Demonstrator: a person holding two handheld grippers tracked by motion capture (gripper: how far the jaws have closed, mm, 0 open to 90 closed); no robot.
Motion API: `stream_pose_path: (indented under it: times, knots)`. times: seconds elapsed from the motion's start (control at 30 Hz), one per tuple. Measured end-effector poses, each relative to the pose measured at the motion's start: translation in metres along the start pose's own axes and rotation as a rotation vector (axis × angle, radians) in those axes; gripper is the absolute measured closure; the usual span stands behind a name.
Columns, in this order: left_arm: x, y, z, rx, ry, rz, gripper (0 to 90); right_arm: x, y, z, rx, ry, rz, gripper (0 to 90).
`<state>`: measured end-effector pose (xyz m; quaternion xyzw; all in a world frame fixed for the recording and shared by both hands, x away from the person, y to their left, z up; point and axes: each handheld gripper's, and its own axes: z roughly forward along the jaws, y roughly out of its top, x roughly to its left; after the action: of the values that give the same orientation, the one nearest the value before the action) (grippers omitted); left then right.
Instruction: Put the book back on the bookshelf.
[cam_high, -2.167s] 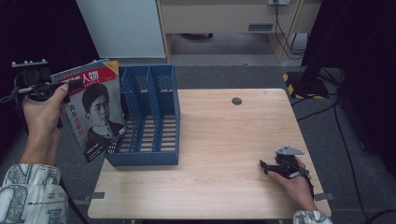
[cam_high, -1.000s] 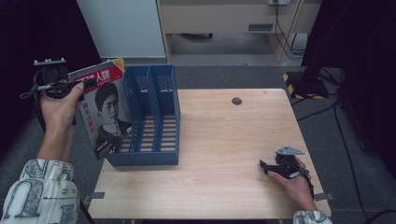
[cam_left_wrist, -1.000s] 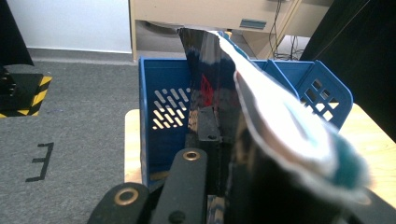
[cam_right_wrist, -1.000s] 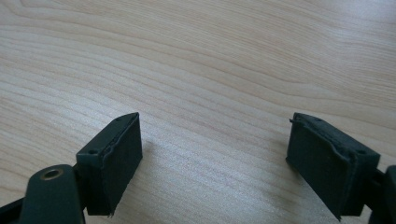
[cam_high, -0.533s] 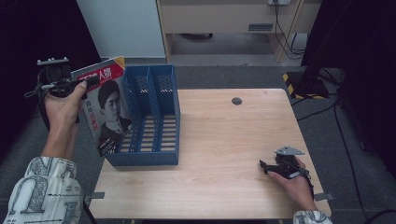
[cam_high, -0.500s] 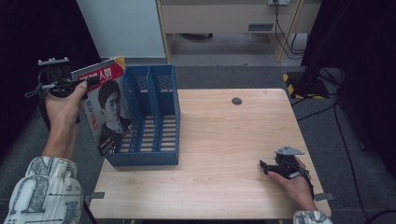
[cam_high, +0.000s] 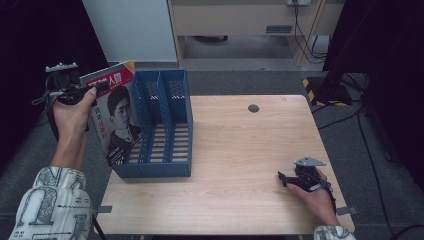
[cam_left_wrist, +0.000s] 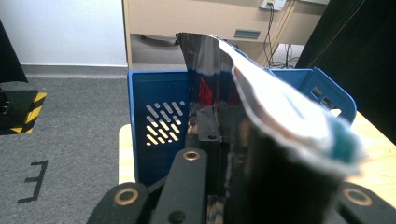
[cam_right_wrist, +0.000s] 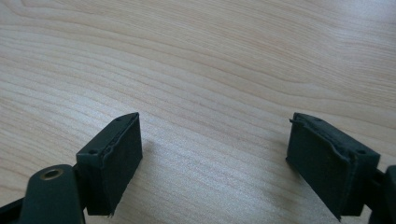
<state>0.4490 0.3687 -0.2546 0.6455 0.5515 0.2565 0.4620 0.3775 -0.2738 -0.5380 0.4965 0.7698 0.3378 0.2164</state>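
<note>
A magazine (cam_high: 116, 116) with a man's portrait and a red title band hangs upright at the left side of the blue file rack (cam_high: 160, 125), its lower edge near the rack's left wall. My left gripper (cam_high: 97, 87) is shut on the magazine's top corner. In the left gripper view the glossy magazine (cam_left_wrist: 261, 140) rises between the jaws, with the blue rack (cam_left_wrist: 159, 121) behind it. My right gripper (cam_high: 282, 179) rests open on the wooden table (cam_high: 240, 150) near the front right. Bare wood (cam_right_wrist: 210, 93) lies between its parted fingers (cam_right_wrist: 112, 158).
The blue rack has three slots and stands on the table's left part. A small dark round spot (cam_high: 253, 108) marks the table's far side. Grey floor, a white cabinet (cam_high: 130, 30) and cables lie beyond. A yellow-black striped marker (cam_high: 312, 87) sits off the far right corner.
My left hand has swung the magazine from a tilted, open-faced pose to a steeper, more upright one and carried it right, closer to the rack's left wall. The right gripper has stayed still.
</note>
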Motion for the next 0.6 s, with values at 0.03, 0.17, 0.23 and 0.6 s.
stream_pose_path:
  times: [0.03,0.17,0.23,0.6]
  knots:
    - [0.0003,-0.0002,0.0002,-0.001,-0.002,0.001,86.6,-0.0001,0.0000,-0.0001,0.001,0.000,-0.002,18.3]
    - [0.0007,-0.0022,0.0017,-0.006,-0.002,0.006,86.5,0.0000,0.0000,0.0000,0.000,0.001,0.000,18.3]
    - [0.0005,-0.0032,0.0018,-0.001,0.008,0.011,86.6,-0.0001,0.0000,-0.0001,0.001,0.001,-0.001,18.3]
    - [0.0045,-0.0067,-0.0008,-0.033,0.035,0.002,86.6,-0.0001,-0.0001,-0.0002,0.001,0.001,-0.003,18.3]
